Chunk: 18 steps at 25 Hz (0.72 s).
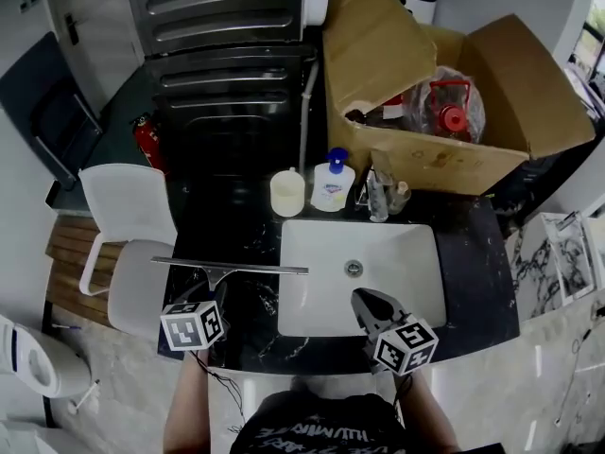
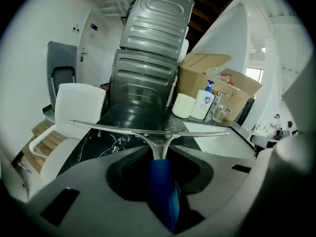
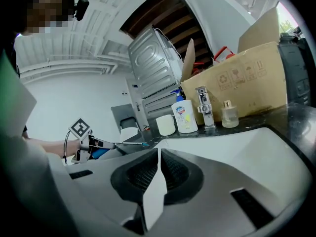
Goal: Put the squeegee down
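The squeegee (image 1: 230, 267) has a long metal blade and a blue handle (image 2: 163, 191). My left gripper (image 1: 213, 296) is shut on that handle. The blade (image 2: 148, 130) lies level and crosswise over the black marble counter (image 1: 236, 230), just left of the sink, and I cannot tell whether it touches the stone. My right gripper (image 1: 364, 301) hangs over the near part of the white sink basin (image 1: 416, 253); its jaws are shut with nothing between them (image 3: 159, 154). In the right gripper view, the left gripper (image 3: 86, 144) and the squeegee (image 3: 131, 143) show at the left.
A white cup (image 1: 287, 193), a soap pump bottle (image 1: 332, 183), a faucet (image 1: 378, 192) and a small glass bottle (image 1: 401, 195) line the back of the counter. Behind them are an open cardboard box (image 1: 444, 93) and a grey machine (image 1: 227, 55). A white chair (image 1: 128, 216) stands left.
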Tool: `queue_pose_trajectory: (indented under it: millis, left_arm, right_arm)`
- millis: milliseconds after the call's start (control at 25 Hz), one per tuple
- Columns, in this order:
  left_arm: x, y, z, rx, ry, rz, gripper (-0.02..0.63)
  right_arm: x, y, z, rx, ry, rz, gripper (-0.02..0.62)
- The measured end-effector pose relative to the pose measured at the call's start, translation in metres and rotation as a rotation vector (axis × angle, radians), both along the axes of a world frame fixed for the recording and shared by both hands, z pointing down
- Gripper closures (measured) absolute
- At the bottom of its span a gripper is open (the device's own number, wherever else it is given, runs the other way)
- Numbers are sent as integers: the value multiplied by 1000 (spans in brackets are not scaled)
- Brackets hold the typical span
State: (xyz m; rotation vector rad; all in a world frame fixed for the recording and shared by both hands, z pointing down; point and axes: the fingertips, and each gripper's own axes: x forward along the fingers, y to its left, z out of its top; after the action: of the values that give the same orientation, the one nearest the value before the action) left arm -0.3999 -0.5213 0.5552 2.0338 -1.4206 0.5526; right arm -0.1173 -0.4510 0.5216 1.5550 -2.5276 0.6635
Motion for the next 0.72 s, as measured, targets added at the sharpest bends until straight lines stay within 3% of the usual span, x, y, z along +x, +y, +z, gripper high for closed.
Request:
queue_pose_trajectory:
  millis: [480,720]
  left_arm:
    - [7,-18,20,-79,-79,29,471]
    - [13,-19,15,-89,-74,2,471]
  right_arm:
    - [7,-3,7,-16,-14,48,543]
    - [16,5,6,-18,-36,57,543]
